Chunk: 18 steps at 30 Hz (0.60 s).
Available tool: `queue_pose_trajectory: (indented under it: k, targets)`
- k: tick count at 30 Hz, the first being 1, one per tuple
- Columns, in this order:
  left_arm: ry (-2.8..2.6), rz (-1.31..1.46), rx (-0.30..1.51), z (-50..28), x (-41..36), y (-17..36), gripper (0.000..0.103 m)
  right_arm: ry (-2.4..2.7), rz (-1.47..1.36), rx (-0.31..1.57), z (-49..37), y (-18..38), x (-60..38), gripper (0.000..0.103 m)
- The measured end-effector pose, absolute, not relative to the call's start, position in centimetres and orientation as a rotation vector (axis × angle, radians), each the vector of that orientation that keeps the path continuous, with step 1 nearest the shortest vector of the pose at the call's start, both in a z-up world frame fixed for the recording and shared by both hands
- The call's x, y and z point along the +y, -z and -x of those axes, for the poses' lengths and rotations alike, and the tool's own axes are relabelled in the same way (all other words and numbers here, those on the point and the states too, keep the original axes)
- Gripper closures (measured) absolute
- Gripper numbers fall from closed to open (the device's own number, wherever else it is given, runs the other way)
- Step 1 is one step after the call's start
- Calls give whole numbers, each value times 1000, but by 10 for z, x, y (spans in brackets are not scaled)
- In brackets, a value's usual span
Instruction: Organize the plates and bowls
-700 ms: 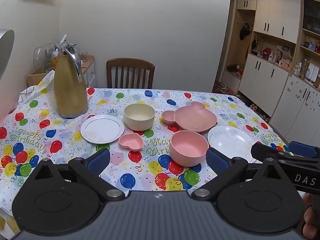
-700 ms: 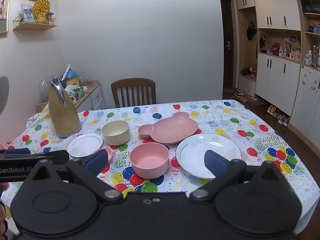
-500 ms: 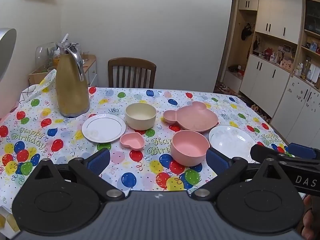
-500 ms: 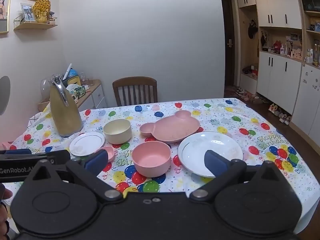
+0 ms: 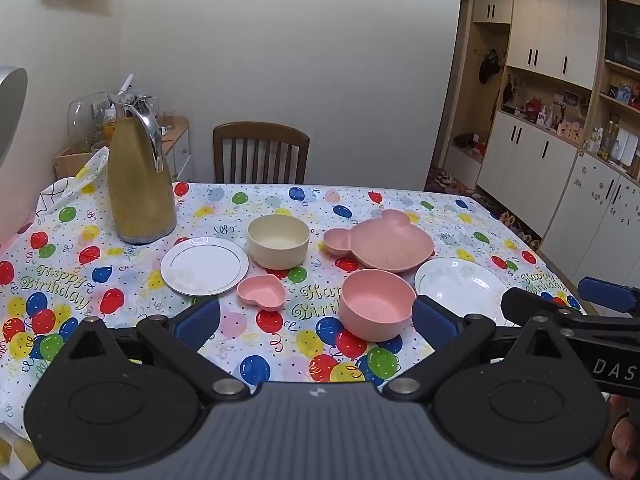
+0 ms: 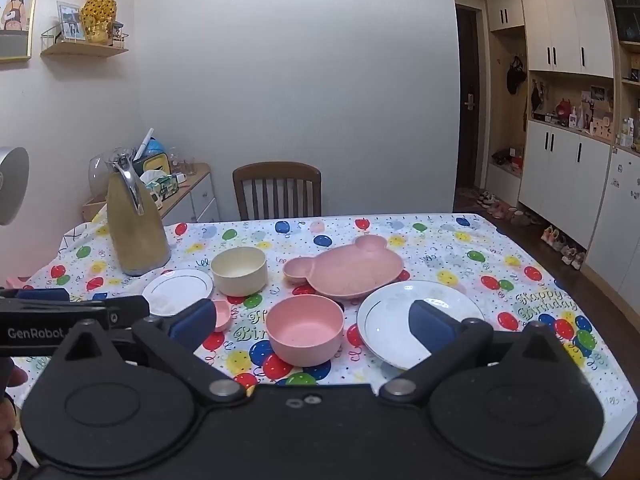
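Pink bowl [image 5: 377,305]: I see it near the table's front edge, empty, lower in both views than 0.7 s ago; no dish has shifted.
Left gripper [image 5: 316,319]: I hold it wide, empty, above the front edge.
Right gripper [image 6: 311,321]: wide, empty, beside the left.
Cream bowl [image 5: 278,241]: empty, between small plate [image 5: 204,265] and bear plate [image 5: 384,242].
Heart dish [image 5: 261,291]: empty, just beside the small plate.
Large plate [image 6: 400,320]: bare, right of the pink bowl.
Jug [image 5: 138,184]: upright, back left.
Cloth [image 5: 120,276]: balloon print, under every dish.
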<state>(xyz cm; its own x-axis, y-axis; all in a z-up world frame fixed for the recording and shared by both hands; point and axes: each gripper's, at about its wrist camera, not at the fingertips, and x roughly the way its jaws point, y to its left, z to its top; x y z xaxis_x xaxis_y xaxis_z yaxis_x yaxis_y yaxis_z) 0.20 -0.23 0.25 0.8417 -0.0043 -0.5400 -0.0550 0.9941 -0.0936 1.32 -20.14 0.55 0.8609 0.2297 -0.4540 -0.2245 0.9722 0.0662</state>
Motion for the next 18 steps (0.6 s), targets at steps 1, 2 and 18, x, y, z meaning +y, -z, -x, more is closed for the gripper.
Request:
queue_pose_trajectory:
  k: [1,2,18]
  targets:
    - [-28,107,571,-2,-3,-2,0,-238,-8,477,-14,-6,-202,0]
    - [-28,107,572,-3,-3,-2,0,-236,-4,477,-15,-6,-202,0]
    - [-19,106,623,-19,-13,1,0,-199,-4,513,-26,-6,-212,0]
